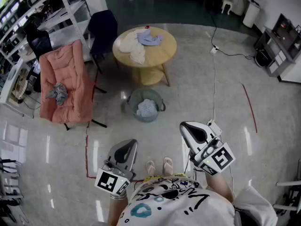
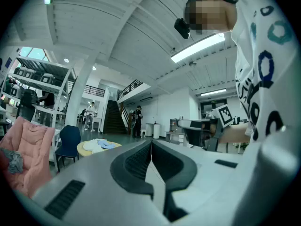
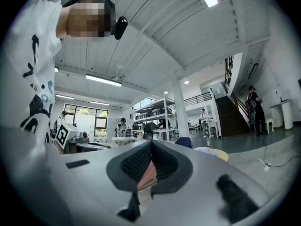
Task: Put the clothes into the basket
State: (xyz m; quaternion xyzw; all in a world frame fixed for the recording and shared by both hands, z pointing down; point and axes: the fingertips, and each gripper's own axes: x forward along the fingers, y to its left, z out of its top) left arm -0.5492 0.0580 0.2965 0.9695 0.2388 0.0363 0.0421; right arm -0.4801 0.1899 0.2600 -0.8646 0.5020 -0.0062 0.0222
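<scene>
Head view first: I see both tools held level over the pale polished floor, well short of the work. The left gripper [image 1: 133,142] has its jaws pressed together with nothing in them, and its own camera shows the ribbed pads meeting at the tips. The right gripper [image 1: 182,125] is closed too. Its view shows the tips touching, with only a thin pink sliver in the slot below them, and I cannot tell what that is.

Each tool carries a marker cube [image 1: 113,181] with a black-and-white square code, a pattern rather than words. My operator's white shirt [image 1: 178,199] bears black scrawl and teal rings, and I can't read any of it. Two sandalled feet [image 1: 160,166] show between the tools.

The grey basket [image 1: 133,98] sits on the floor ahead, just in front of the round wooden table [image 1: 167,48]. A light blue garment [image 1: 146,108] is already bundled inside it. A white garment [image 1: 131,46] and a lavender-blue garment [image 1: 150,37] lie on the tabletop, touching each other. To the left stands a pink padded chair [image 1: 63,79] with a crumpled grey garment [image 1: 57,93] on its seat. A dark blue chair [image 1: 102,27] stands between that one and the table.

A white cable [image 1: 214,79] runs across the floor on the right, near a strip of red tape [image 1: 249,107].
</scene>
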